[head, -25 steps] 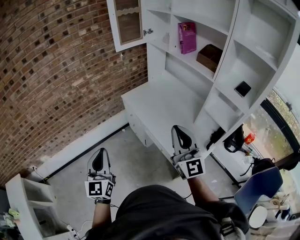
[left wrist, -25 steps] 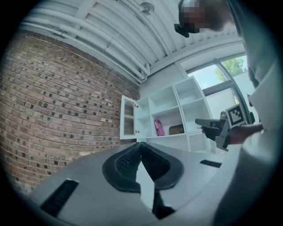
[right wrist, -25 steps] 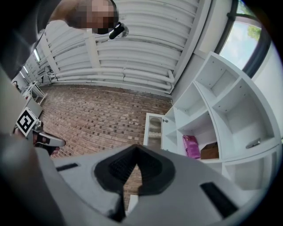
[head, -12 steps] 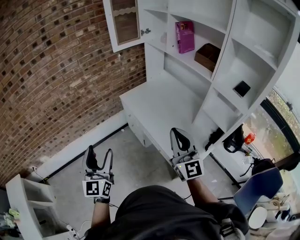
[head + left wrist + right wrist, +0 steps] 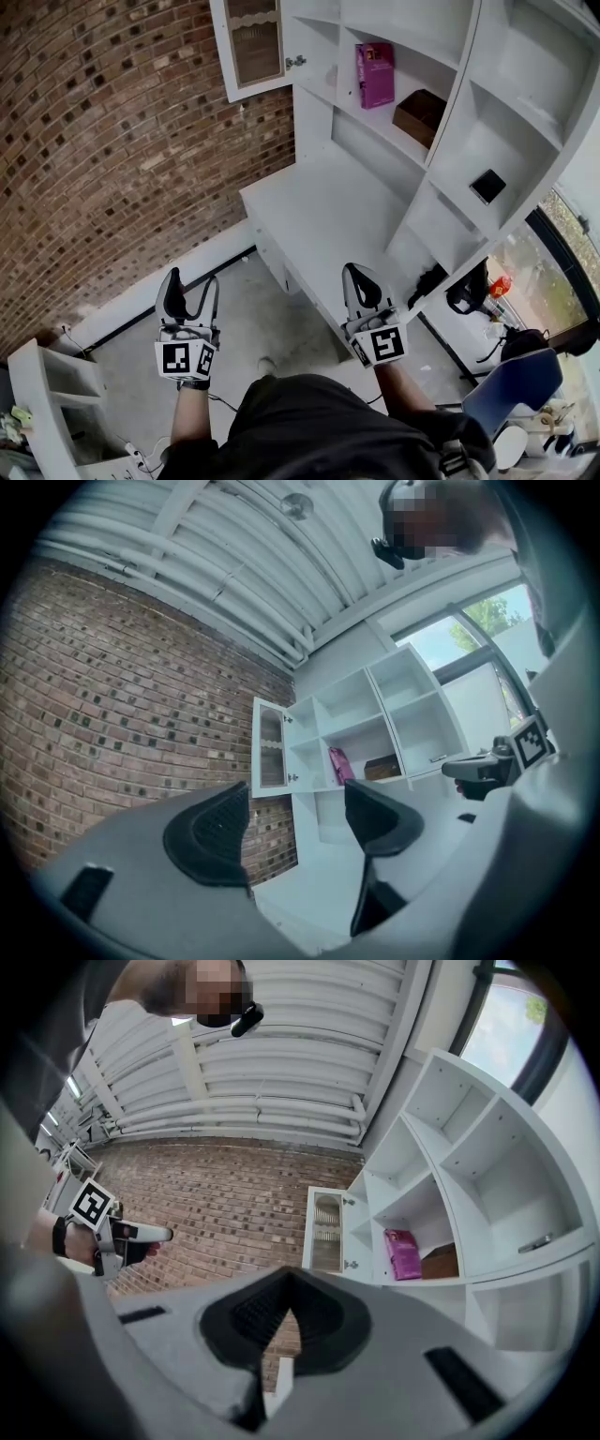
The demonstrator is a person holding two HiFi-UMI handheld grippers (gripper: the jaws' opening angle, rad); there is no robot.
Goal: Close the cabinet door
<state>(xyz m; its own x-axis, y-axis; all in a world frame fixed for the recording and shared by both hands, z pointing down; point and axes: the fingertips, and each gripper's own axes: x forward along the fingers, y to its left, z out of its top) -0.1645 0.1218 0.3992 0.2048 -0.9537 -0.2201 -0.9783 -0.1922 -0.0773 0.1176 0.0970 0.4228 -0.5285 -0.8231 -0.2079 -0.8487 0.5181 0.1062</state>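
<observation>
The door [image 5: 255, 42] stands swung open at the upper left corner of the white cabinet [image 5: 450, 122], its glass pane out in front of the brick wall [image 5: 112, 141], with a pink box [image 5: 375, 75] on the shelf beside it. Both grippers are held low near the person's body, well apart from the door. The left gripper [image 5: 192, 286] has just been opening and its jaws are spread with nothing between them, while the right gripper [image 5: 361, 277] has its jaws pressed together, empty.
</observation>
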